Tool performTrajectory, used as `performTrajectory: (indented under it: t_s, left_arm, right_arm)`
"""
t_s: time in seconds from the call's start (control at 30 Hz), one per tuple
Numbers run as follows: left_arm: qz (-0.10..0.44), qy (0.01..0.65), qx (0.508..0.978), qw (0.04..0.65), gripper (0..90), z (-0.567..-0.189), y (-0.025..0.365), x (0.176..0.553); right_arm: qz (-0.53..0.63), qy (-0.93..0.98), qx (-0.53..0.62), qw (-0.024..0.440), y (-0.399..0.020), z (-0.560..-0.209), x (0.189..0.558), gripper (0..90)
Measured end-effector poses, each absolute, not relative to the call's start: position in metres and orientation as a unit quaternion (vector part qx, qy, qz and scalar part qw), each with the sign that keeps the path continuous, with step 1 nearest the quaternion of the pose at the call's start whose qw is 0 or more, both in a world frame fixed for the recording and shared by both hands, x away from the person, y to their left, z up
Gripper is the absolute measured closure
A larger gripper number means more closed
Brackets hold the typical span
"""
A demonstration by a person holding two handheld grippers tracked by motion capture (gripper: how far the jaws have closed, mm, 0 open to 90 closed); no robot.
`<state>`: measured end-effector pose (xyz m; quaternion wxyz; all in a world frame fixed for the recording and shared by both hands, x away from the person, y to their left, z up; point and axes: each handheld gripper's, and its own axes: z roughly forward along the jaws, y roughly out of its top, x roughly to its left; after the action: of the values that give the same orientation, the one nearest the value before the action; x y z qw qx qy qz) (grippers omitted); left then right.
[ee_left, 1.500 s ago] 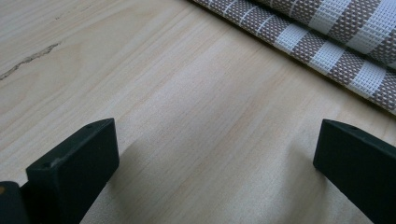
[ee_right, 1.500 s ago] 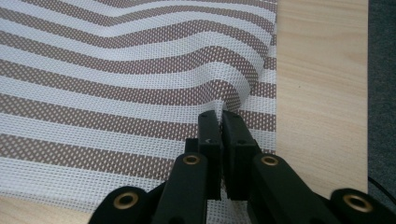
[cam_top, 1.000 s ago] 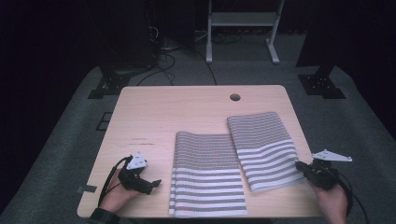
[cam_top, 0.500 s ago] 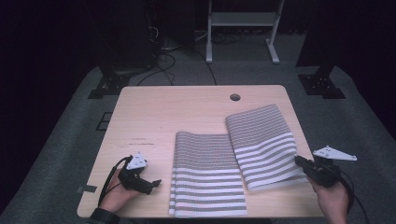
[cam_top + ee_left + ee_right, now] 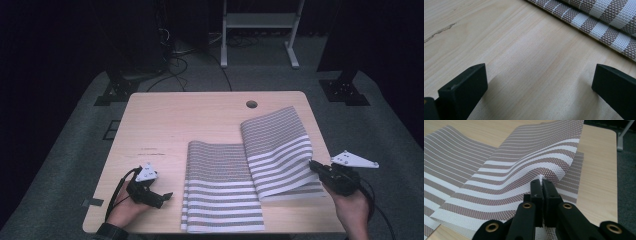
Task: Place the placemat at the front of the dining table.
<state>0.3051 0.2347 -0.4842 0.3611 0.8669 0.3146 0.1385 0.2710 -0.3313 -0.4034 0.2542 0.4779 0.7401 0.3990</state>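
Pinched tight together, the fingers [image 5: 537, 192] of the right gripper [image 5: 541, 181] clamp the near right edge of the upper striped placemat [image 5: 277, 150], lifting that edge off the mat lying under it. The lifted mat arches up in a soft wave at the grip while its far end rests on the wooden table [image 5: 190, 120]. Its long axis runs from the near right part of the table away toward the far edge, tilted slightly to the left, with the brown and white stripes crossing its width. A second striped placemat [image 5: 222, 187] lies flat just to its left, near the table's front edge, its long axis running from front to back; the lifted mat overlaps its right side.

In the high view the right hand [image 5: 352, 210] comes in from the bottom right, holding its gripper level and pointing left toward the mat's edge. The left hand [image 5: 125, 210] rests on the table at the near left, its left gripper [image 5: 160, 196] pointing right toward the flat mat, jaws wide apart over bare wood with nothing between them.

No readable writing or brand shows on the mats or the grippers.
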Motion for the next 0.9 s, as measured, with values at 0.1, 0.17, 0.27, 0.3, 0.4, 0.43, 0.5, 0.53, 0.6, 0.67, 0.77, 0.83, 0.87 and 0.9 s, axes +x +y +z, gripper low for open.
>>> performTrajectory:
  t_s: [0.1, 0.17, 0.27, 0.3, 0.4, 0.43, 0.5, 0.53, 0.6, 0.67, 0.77, 0.83, 0.87, 0.9]
  left_arm:
    - [0.138, 0.314, 0.868, 0.360, 0.0, -0.484, 0.235, 0.305]
    - [0.139, 0.314, 0.868, 0.360, 0.0, -0.484, 0.235, 0.305]
    - [0.139, 0.314, 0.868, 0.360, 0.0, -0.484, 0.235, 0.305]
    - [0.139, 0.314, 0.868, 0.360, 0.0, -0.484, 0.235, 0.305]
    - [0.139, 0.314, 0.868, 0.360, 0.0, -0.484, 0.235, 0.305]
    - [0.139, 0.314, 0.868, 0.360, 0.0, -0.484, 0.235, 0.305]
    - [0.139, 0.314, 0.868, 0.360, 0.0, -0.484, 0.235, 0.305]
    - [0.139, 0.314, 0.868, 0.359, 0.0, -0.484, 0.235, 0.305]
    - [0.139, 0.314, 0.868, 0.360, 0.0, -0.484, 0.235, 0.305]
    - [0.139, 0.314, 0.868, 0.360, 0.0, -0.484, 0.235, 0.305]
    - [0.139, 0.314, 0.868, 0.360, 0.0, -0.484, 0.235, 0.305]
    - [0.139, 0.314, 0.868, 0.359, 0.0, -0.484, 0.235, 0.305]
    - [0.139, 0.314, 0.868, 0.360, 0.0, -0.484, 0.235, 0.305]
    - [0.139, 0.314, 0.868, 0.360, 0.0, -0.484, 0.235, 0.305]
  right_arm:
    - [0.400, 0.743, 0.469, 0.260, -0.328, -0.398, 0.273, 88.0]
    - [0.403, 0.745, 0.464, 0.261, -0.325, -0.396, 0.274, 88.0]
    - [0.406, 0.748, 0.454, 0.261, -0.320, -0.393, 0.276, 88.1]
    - [0.408, 0.749, 0.453, 0.261, -0.318, -0.393, 0.276, 88.1]
    - [0.414, 0.750, 0.444, 0.260, -0.313, -0.389, 0.278, 88.1]
    - [0.417, 0.750, 0.442, 0.260, -0.311, -0.388, 0.278, 88.1]
    - [0.421, 0.752, 0.437, 0.259, -0.309, -0.385, 0.279, 88.1]
    - [0.424, 0.751, 0.433, 0.260, -0.306, -0.384, 0.279, 88.1]
    - [0.430, 0.751, 0.431, 0.256, -0.304, -0.382, 0.280, 88.1]
    - [0.432, 0.752, 0.427, 0.256, -0.301, -0.381, 0.282, 88.1]
    - [0.433, 0.754, 0.422, 0.256, -0.297, -0.380, 0.284, 88.1]
    - [0.435, 0.755, 0.421, 0.253, -0.294, -0.380, 0.286, 88.1]
    - [0.436, 0.755, 0.421, 0.252, -0.293, -0.380, 0.287, 88.1]
    - [0.437, 0.755, 0.419, 0.252, -0.291, -0.379, 0.288, 88.1]
